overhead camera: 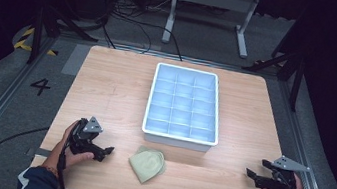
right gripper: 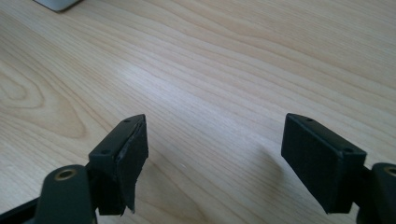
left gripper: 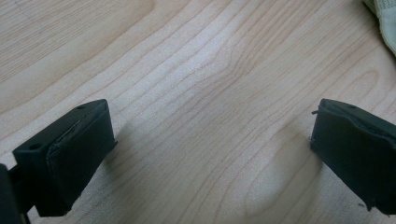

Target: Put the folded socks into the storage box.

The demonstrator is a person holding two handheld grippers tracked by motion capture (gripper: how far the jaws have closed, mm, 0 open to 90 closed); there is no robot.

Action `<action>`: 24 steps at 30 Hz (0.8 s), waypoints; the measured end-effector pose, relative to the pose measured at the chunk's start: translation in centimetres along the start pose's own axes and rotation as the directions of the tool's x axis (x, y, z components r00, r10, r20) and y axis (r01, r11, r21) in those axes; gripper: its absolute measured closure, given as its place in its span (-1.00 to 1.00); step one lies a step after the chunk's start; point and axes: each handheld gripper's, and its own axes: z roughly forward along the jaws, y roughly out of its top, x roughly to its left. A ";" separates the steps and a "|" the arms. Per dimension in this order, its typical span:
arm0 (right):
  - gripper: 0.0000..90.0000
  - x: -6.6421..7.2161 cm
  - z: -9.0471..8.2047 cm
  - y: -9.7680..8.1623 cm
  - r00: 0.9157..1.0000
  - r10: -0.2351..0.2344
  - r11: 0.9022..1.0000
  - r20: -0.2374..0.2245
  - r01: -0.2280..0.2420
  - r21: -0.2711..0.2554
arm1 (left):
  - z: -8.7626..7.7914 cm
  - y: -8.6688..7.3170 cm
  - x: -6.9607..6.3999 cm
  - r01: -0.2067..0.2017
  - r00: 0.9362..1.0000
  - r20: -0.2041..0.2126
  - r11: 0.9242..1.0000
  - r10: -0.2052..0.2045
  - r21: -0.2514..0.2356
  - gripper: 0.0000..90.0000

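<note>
A white tray (overhead camera: pixel 180 136) divided into several small compartments sits at the middle of the wooden table (overhead camera: pixel 112 86). A crumpled pale green cloth (overhead camera: pixel 147 163) lies just in front of the tray; its edge (left gripper: pixel 385 21) peeks into the top right corner of the left gripper view. My left gripper (overhead camera: pixel 103 153) rests at the front left of the table, pointing toward the cloth, open with bare wood between its jaws (left gripper: pixel 212 144). My right gripper (overhead camera: pixel 251 173) is at the front right, open over bare wood (right gripper: pixel 215 158), nothing between the jaws.
The tray's corner (right gripper: pixel 58 3) shows at the top left of the right gripper view. Beyond the table are floor cables (overhead camera: pixel 132 16), a metal stand (overhead camera: pixel 211 0) and dark tripod legs (overhead camera: pixel 50 24). A floor marking "4" (overhead camera: pixel 40 86) lies to the left.
</note>
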 end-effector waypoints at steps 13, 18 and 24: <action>-0.38 2.7 0.9 1.3 0.995 -0.073 0.997 -0.066 0.073 0.002 | 0.0 -0.1 -0.1 0.003 1.000 -0.006 1.000 -0.003 -0.003 -1.00; -0.36 4.0 1.1 1.8 0.990 -0.101 0.995 -0.101 0.101 -0.003 | -0.2 -0.1 -0.2 0.012 1.000 -0.010 1.000 -0.012 0.001 -0.99; -0.34 5.5 1.7 2.6 0.980 -0.142 0.990 -0.140 0.142 -0.015 | -0.2 -0.2 -0.2 0.014 1.000 -0.019 1.000 -0.014 -0.002 -0.99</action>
